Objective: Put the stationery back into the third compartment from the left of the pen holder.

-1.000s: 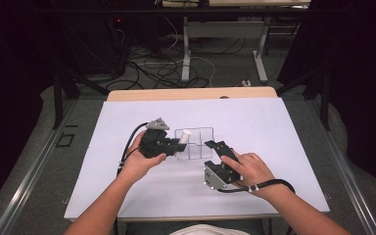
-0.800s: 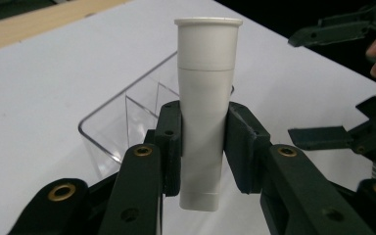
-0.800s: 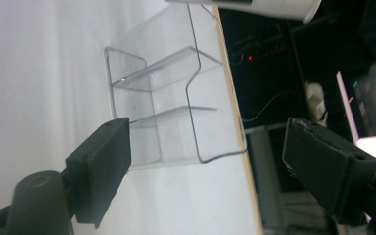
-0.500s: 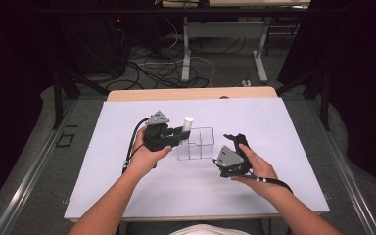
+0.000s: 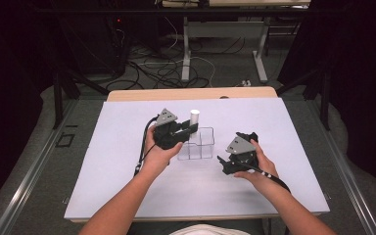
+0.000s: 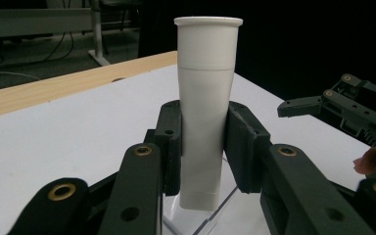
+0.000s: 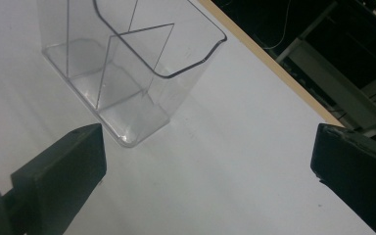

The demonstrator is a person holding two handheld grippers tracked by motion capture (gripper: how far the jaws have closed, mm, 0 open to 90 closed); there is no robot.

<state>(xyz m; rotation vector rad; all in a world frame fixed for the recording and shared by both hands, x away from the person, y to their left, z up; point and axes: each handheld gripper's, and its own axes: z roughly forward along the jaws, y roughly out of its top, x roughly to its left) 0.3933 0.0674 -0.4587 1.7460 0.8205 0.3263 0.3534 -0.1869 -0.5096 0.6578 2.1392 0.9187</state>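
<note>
The organiser (image 5: 198, 144) stands mid-worktop (image 5: 103, 181); the tube (image 5: 194, 117) stands upright at its far-left corner.

A lab or test room: a white-topped table (image 5: 127, 161) stands between black curtains (image 5: 19, 54), with loose cables (image 5: 161, 73) on the grey floor at 12 o'clock and a metal desk frame (image 5: 223, 34) behind them.

No readable text, label, brand or number shows on anything here
</note>
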